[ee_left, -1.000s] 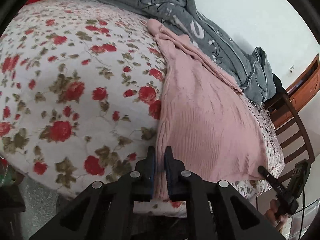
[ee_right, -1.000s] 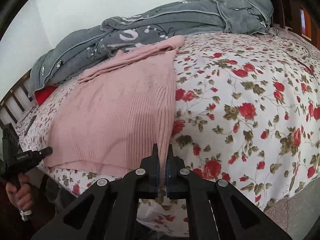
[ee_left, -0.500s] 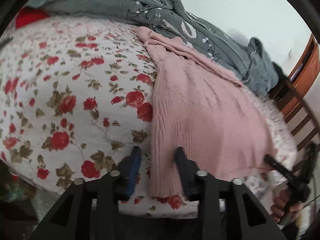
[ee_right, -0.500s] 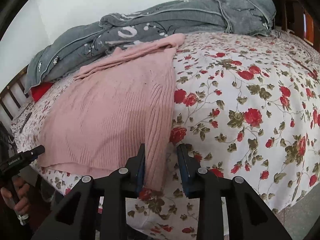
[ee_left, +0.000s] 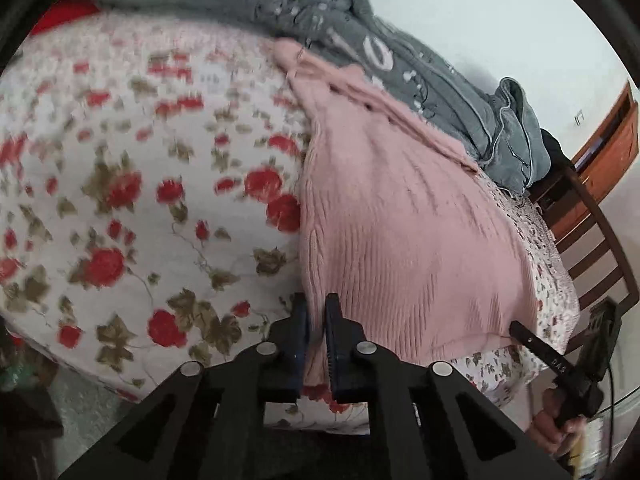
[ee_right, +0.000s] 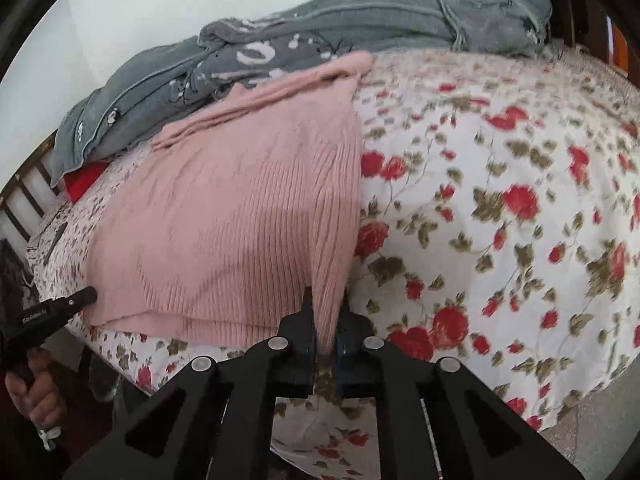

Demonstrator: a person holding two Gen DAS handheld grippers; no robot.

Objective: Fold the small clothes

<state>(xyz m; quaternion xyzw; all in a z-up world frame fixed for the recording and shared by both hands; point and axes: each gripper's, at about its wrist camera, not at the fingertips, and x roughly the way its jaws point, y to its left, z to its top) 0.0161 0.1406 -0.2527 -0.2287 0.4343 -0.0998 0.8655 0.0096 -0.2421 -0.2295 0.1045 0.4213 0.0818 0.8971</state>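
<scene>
A pink ribbed knit sweater (ee_left: pixel 400 220) lies flat on a bed with a rose-print cover (ee_left: pixel 120 200), its hem toward me. My left gripper (ee_left: pixel 316 312) is shut on the sweater's near left hem corner. In the right wrist view the sweater (ee_right: pixel 240 216) also shows, and my right gripper (ee_right: pixel 326 312) is shut on its near right hem corner. Each gripper shows at the edge of the other's view, with the hand that holds it.
A grey blanket (ee_left: pixel 360 40) is bunched along the far side of the bed by the wall, touching the sweater's top. A red pillow (ee_right: pixel 84 176) lies under it. A wooden bed frame (ee_left: pixel 592 240) and brown cabinet (ee_left: pixel 612 148) stand at the end.
Both grippers were shut on the hem one second ago, opened half a second ago, and have shut on the hem corners again now.
</scene>
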